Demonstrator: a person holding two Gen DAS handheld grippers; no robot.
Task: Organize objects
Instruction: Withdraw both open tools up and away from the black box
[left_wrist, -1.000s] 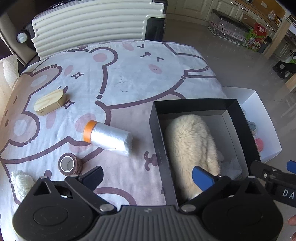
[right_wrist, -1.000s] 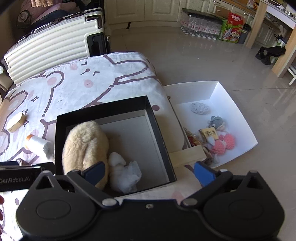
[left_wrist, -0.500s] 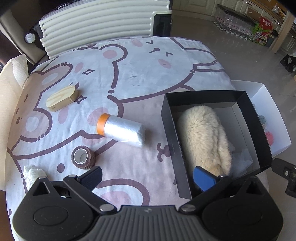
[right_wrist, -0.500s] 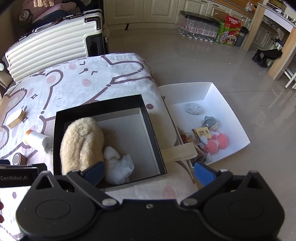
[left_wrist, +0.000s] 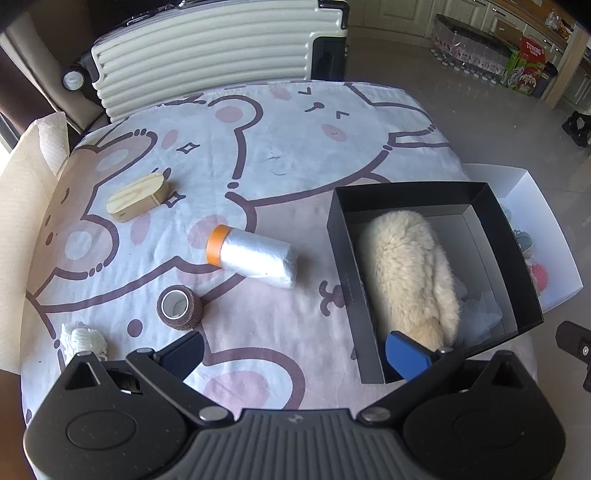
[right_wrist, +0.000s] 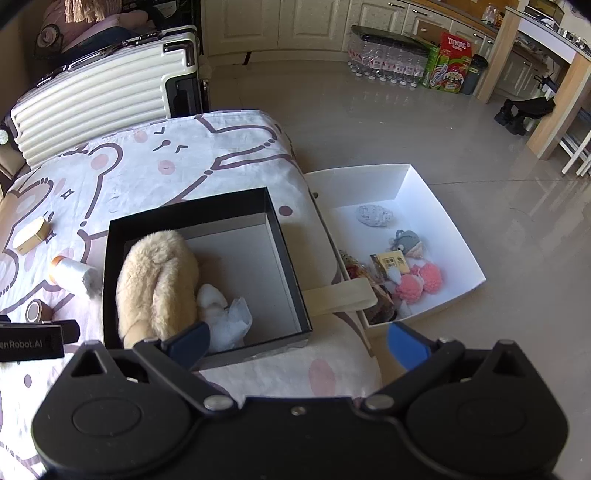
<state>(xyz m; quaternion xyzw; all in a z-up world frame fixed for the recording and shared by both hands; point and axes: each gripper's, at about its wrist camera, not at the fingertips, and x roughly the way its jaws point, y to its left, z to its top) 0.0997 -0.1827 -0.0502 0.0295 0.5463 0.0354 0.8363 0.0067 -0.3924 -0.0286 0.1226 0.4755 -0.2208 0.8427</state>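
Cream plush toy (left_wrist: 406, 273) and crumpled white tissue (right_wrist: 229, 317) inside black box (left_wrist: 517, 258), ahead-right of left gripper (left_wrist: 295, 350), jaws spread wide and empty. Ahead-left: brown tape roll (left_wrist: 180, 307), orange-capped film roll (left_wrist: 251, 254), wooden block (left_wrist: 138, 197). Right gripper (right_wrist: 295, 341) likewise spread, empty, with white tray (right_wrist: 454, 236) ahead-right.

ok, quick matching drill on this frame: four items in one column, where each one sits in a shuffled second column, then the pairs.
Items:
1. fluffy cream toy
2. wooden block
3. pink pompoms
4. brown tape roll

Places:
A. in the white tray beside the table
B. on the cloth, far left, nearest the suitcase
C. in the black box
D. on the cloth, just ahead of the left tongs

Pairs: 1-C, 2-B, 3-A, 4-D
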